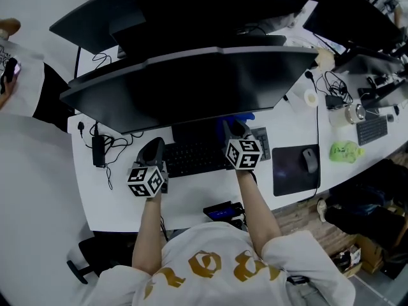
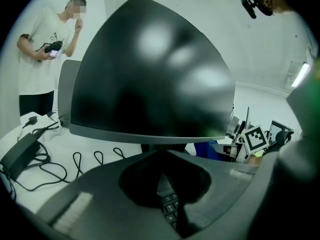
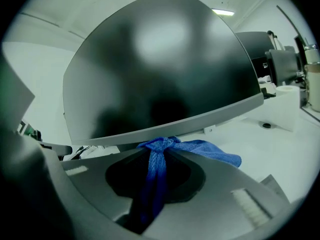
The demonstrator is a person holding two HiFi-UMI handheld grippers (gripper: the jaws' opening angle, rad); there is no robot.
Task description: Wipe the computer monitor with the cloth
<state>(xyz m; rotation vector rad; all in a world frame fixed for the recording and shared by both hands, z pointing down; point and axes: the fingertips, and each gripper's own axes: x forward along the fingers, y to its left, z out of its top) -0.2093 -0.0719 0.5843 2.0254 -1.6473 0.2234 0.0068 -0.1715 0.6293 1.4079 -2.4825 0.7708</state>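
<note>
Blue cloth [image 3: 159,169] is pinched tight in the right gripper [image 3: 162,145], whose jaws are squeezed on it. The pinched part runs in a thin strip along the jaws. A loose end spills out past the tips to the right, just under the bottom edge of the monitor [image 3: 160,69]. The left gripper [image 2: 161,155] has its jaws closed together with nothing in them, and the keyboard [image 1: 194,158] shows through the thin slit below the tips. Both bare arms reach forward from the person's body, side by side, over the front edge of the white desk [image 1: 191,199] toward the monitor. In the head view the right gripper's tip sits under the monitor's lower edge, near the middle. The left one stops a bit short of the monitor, over the left end of the keyboard. The monitor is wide and dark. Its long side runs left to right and its screen faces the person. There is a gap under its bottom edge. To the left of the monitor lies bare desk with a few black cables [image 2: 75,161]. To its right are a mouse [image 1: 309,160] and more bare desk.
</note>
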